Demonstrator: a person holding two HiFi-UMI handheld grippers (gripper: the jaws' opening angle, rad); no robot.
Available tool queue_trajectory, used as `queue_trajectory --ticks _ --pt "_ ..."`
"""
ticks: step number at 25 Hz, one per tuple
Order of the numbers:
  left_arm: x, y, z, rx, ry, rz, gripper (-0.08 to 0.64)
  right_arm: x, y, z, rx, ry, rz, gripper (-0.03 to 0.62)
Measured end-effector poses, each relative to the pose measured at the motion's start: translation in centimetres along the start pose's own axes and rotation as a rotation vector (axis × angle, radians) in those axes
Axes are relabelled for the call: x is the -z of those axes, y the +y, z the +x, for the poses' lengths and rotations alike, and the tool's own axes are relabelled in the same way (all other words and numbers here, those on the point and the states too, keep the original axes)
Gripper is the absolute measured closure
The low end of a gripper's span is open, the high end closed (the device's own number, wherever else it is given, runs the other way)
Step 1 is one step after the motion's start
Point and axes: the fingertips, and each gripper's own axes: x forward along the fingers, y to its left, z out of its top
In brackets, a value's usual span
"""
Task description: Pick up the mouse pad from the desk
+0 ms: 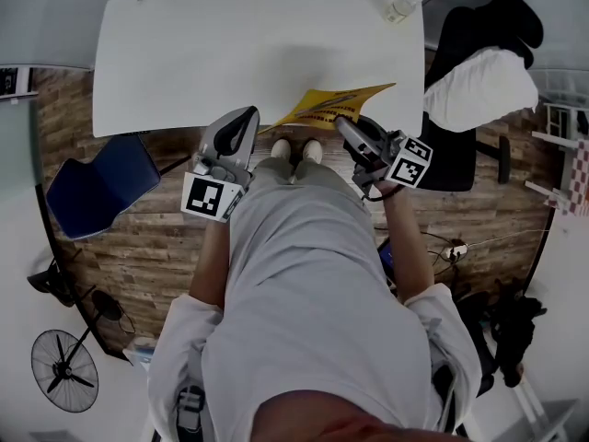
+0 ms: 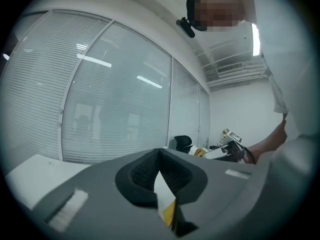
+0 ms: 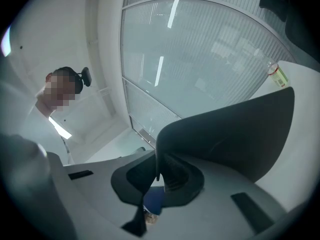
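Well — mouse pad [image 1: 331,107]: thin, floppy, yellow-topped sheet
Right gripper [image 1: 345,129]: jaws pinching its edge
Left gripper [image 1: 241,118]: jaws pressed together
Desk [image 1: 230,53]: flat, white

Both bare forearms reach forward side by side, each hand carrying a tool held roughly level. The left tool [image 1: 248,118] has its jaws together; the right tool [image 1: 343,127] is clamped on the mouse pad [image 1: 324,107].

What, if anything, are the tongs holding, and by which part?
The right tongs clamp the yellow mouse pad by its near edge; the left tongs hold nothing.
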Motion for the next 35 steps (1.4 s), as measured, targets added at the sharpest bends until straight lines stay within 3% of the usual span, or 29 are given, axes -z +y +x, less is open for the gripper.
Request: queue_trajectory --ticks 22,35 --pt "-3.2 1.4 0.7 0.022 -0.070 0.021 0.563 -8.0 9.9 1.9 -0.152 -0.129 -0.187 0.581" --pt "-6.1 1.3 0.9 0.041 -0.123 0.045 0.563 -10.3 11.9 2.4 -0.157 -0.162 -0.258 0.581"
